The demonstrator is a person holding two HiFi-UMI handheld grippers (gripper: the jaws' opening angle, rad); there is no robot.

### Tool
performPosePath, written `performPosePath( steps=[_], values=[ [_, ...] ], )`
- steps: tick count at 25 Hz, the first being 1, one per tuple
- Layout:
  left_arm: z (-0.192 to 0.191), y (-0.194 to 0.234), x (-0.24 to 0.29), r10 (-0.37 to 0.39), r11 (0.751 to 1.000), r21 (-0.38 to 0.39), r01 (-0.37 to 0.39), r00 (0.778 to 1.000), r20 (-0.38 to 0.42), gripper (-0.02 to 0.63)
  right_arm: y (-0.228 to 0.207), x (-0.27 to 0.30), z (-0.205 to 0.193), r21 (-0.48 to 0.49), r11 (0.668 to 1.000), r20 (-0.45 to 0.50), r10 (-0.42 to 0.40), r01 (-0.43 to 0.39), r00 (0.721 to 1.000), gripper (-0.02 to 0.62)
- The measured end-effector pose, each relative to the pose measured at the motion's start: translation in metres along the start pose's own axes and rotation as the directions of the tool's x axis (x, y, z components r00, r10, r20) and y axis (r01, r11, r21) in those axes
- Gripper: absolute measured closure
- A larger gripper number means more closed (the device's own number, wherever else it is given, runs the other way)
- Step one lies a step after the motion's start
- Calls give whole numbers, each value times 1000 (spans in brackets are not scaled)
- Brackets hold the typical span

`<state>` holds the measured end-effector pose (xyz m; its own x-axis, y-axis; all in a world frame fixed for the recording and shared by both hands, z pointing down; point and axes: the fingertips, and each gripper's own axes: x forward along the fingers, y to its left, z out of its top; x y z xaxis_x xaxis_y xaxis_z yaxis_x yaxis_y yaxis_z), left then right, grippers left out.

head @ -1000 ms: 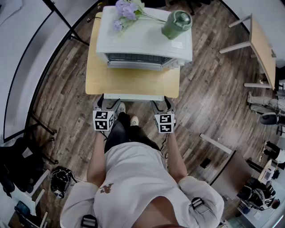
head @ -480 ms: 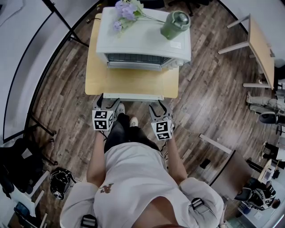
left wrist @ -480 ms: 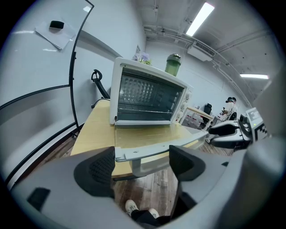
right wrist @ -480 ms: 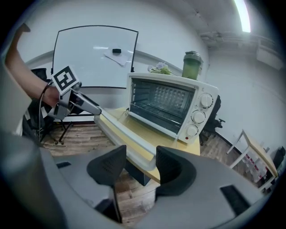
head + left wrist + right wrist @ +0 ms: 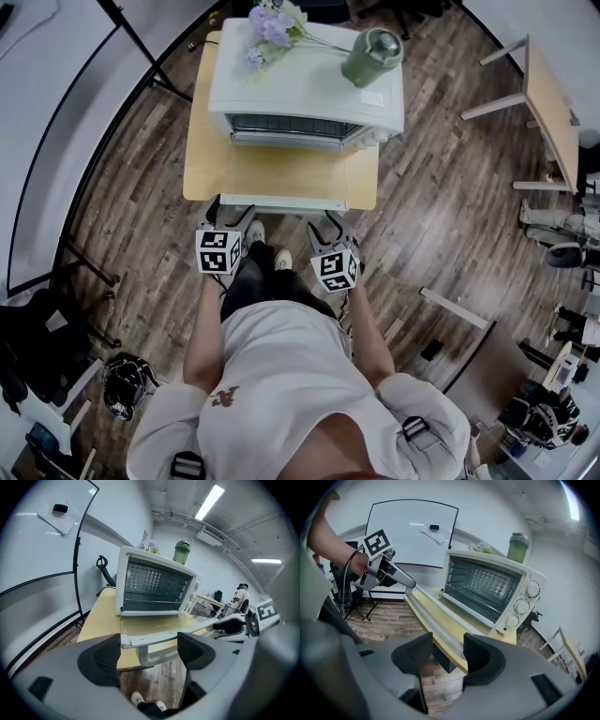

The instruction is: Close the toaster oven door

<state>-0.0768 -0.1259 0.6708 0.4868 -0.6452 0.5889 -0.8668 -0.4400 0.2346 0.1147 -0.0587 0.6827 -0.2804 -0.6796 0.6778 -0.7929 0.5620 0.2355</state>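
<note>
A white toaster oven (image 5: 305,94) stands on a light wooden table (image 5: 281,173), and its glass door (image 5: 286,202) lies open and flat over the table's near edge. My left gripper (image 5: 228,214) is open at the door's left front corner, with the door's edge and handle (image 5: 154,641) between its wide jaws. My right gripper (image 5: 328,223) is at the right part of that edge. Its jaws have just been closing, and in the right gripper view they (image 5: 440,656) stand narrow with the grey handle bar (image 5: 436,620) between the pads, shut on it.
A green bottle (image 5: 371,52) and purple flowers (image 5: 267,28) sit on top of the oven. A whiteboard on a black stand (image 5: 56,141) is to the left, another wooden table (image 5: 548,103) to the right. Bags lie on the floor at the lower left (image 5: 127,380).
My right gripper has slid a little to the left along the door's front edge and rolled, so its marker cube sits tilted. The left gripper and the door have not moved.
</note>
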Motion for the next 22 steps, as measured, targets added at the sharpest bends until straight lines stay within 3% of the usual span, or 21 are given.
performPosePath(
  steps=[22],
  values=[
    [34, 0, -12, 46, 998, 34, -49, 995, 88, 260, -15, 3, 23, -41, 999, 39, -32, 34, 999, 399]
  ],
)
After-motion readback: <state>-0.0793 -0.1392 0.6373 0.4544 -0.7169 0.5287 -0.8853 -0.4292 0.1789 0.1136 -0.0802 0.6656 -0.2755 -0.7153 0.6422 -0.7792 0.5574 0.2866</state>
